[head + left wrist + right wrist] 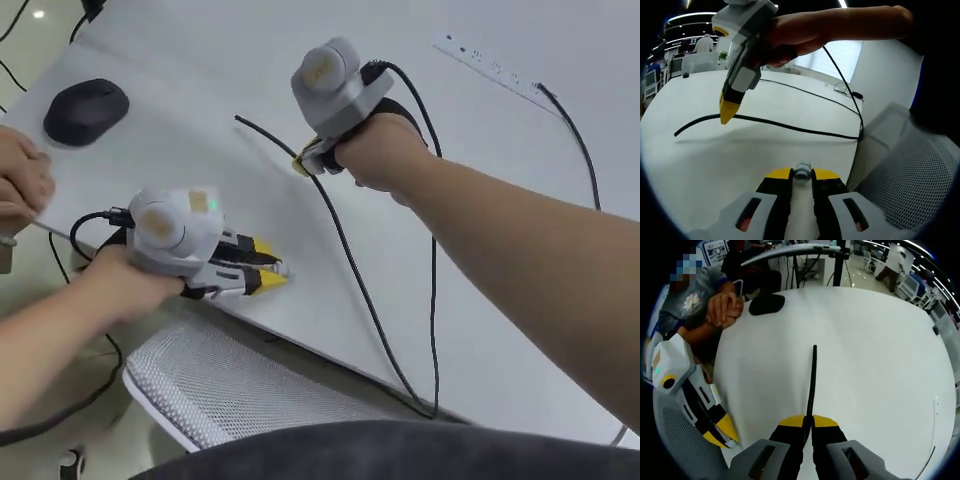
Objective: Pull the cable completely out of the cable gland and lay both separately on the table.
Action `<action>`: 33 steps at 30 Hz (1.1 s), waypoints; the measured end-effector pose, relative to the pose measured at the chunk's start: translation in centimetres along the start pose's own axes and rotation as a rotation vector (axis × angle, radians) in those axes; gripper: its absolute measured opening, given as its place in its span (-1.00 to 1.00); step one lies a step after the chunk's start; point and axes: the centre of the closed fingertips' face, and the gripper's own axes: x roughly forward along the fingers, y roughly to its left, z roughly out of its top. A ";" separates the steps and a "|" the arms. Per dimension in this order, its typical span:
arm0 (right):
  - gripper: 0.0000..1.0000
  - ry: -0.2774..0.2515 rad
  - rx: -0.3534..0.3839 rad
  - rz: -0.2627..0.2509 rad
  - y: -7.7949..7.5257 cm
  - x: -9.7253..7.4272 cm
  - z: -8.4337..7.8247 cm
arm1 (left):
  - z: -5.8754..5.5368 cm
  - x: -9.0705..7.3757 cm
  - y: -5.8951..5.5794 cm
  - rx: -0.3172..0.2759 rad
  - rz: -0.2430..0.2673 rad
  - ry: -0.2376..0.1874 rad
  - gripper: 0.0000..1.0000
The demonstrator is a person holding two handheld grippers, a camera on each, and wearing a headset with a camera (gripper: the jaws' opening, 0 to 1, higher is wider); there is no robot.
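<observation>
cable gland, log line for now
cable free of gland | left gripper shut on gland | right gripper shut on cable | neither released

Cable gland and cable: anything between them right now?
No: the left gripper view shows bare table between the cable gland and the cable.

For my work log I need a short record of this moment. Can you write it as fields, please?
left hand-held gripper: shut on cable gland
right hand-held gripper: shut on cable
cable and cable gland: apart, cable end free
laid on table: neither yet
also on table: mouse
</observation>
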 end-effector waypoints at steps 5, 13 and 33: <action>-1.00 -0.003 -0.002 0.014 0.4 0.6 0.0 | -0.3 0.3 0.4 0.004 0.020 0.009 -0.69; -1.00 -0.006 -0.005 0.028 0.3 1.2 -0.1 | -0.3 0.4 0.9 0.009 0.034 0.010 -0.68; -0.95 0.005 -0.082 0.015 0.5 2.3 -0.1 | -0.4 0.5 1.3 0.079 0.036 0.049 -0.68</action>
